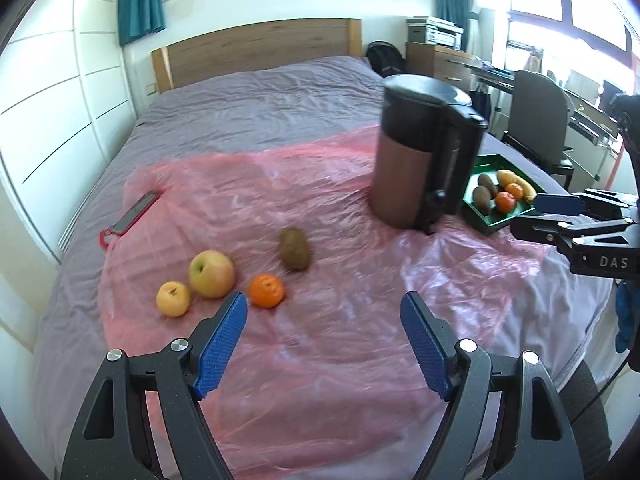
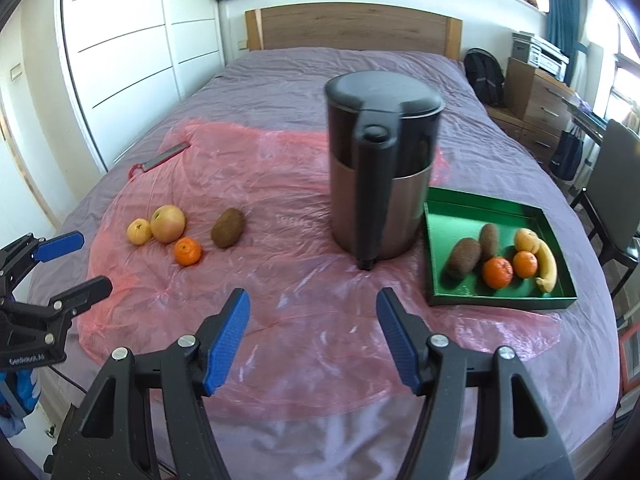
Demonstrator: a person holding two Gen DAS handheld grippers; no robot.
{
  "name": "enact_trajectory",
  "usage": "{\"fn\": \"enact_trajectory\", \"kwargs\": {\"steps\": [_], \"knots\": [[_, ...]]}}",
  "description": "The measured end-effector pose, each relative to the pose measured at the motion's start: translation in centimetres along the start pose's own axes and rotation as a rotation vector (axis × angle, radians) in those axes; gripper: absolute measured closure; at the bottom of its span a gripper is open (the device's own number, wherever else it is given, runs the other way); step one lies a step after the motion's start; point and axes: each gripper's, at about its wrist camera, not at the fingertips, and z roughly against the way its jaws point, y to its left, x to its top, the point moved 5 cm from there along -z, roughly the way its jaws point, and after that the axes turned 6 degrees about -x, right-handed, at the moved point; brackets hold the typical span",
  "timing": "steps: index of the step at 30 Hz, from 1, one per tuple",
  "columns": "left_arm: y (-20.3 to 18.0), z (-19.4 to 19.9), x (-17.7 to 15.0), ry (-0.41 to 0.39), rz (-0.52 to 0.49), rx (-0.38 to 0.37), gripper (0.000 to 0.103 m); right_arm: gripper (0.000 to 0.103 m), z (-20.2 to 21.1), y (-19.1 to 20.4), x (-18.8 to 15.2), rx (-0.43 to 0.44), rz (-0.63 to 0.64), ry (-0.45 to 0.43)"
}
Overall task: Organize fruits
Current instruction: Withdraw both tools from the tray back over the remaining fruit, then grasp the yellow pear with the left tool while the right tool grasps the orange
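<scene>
Kiwi (image 1: 295, 249) looks soft and light, so I'd pinch its middle gently; both the left gripper (image 1: 324, 320) and the right gripper (image 2: 313, 312) are spread, empty.

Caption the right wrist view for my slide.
Open right gripper faces kettle, green tray and loose fruit.

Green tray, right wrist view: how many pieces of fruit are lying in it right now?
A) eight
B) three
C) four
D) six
D: the green tray holds two kiwis, two mandarins, a yellow apple and a banana, which makes six.
</scene>
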Motion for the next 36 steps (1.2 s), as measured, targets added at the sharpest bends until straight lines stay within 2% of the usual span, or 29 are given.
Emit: {"fn": "enact_trajectory", "kwargs": {"steps": [9, 17, 24, 36], "knots": [[9.6, -1.4, -2.9, 0.048, 0.127, 0.131, 0.029, 0.004, -3.6, 5.7, -0.5, 0.076, 0.079, 0.062], [15.5, -3.5, -5.4, 0.095, 0.214, 0.209, 0.029, 0.004, -7.2, 9.4, -0.9, 0.149, 0.127, 0.115], [18.0, -5.1, -6.4, 0.125, 0.253, 0.215, 0.029, 0.004, -9.9, 12.3, -1.2, 0.206, 0.165, 0.155], [21.1, -10.0, -5.5, 0.184, 0.266, 0.189, 0.029, 0.004, -14.1, 17.2, 0.3, 0.286, 0.214, 0.176]]}}
